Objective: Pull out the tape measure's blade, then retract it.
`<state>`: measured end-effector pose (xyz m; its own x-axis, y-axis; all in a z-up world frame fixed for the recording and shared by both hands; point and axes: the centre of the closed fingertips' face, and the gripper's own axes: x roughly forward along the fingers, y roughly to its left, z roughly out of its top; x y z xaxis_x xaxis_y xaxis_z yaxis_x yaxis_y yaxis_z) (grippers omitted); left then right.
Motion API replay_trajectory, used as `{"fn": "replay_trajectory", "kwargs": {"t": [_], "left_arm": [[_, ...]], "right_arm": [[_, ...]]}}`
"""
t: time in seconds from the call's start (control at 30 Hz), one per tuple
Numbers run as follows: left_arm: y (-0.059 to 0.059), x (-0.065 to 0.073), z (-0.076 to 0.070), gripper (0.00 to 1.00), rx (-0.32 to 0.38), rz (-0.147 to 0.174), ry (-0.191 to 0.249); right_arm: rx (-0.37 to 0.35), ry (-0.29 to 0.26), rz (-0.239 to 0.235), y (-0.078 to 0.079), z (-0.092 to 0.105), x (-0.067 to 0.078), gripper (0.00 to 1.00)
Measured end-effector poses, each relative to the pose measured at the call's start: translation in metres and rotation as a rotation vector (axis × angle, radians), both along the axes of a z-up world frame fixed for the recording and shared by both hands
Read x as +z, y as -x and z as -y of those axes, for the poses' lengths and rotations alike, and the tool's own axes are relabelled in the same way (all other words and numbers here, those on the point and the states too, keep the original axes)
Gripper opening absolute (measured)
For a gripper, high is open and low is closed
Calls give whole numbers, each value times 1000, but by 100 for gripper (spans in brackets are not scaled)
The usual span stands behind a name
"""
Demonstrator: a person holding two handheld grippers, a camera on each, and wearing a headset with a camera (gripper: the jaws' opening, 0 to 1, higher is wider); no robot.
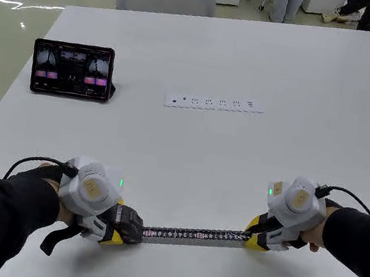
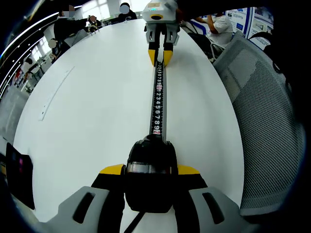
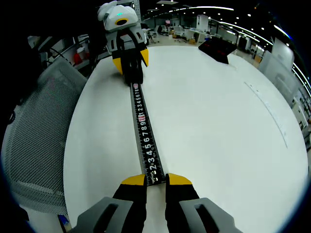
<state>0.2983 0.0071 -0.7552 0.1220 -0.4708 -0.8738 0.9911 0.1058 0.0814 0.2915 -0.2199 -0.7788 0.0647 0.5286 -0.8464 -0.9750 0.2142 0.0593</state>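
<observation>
L gripper (image 2: 149,170) clamped the tape measure case (image 2: 148,158). The blade (image 3: 144,131) ran straight ahead, flat on table (image 1: 238,162), to R gripper (image 3: 150,180), whose jaws pinched its tip.

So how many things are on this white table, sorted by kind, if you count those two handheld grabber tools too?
2 grippers: left gripper, right gripper
1 tape measure, blade pulled out between them
1 tablet
1 power strip
Total: 5
</observation>
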Motion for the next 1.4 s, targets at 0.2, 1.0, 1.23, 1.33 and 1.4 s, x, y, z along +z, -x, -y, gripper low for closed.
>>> {"fn": "replay_trajectory", "kwargs": {"t": [0.2, 1.0, 1.23, 1.33, 1.4], "left_arm": [[0, 0, 0, 33, 0, 0, -1], [0, 0, 0, 34, -2, -10, 0], [-1, -1, 0, 34, -8, -16, -13], [0, 0, 0, 34, -10, -15, -12], [-1, 0, 0, 34, -8, -15, -10]], "right_arm": [[3, 8, 1, 0, 4, 0, 10], [-11, 21, -1, -1, 20, 0, 10], [-18, 23, -3, -1, 25, 1, 10], [-16, 25, -3, -1, 26, 1, 10], [-16, 29, -4, -1, 27, 1, 10]]}}
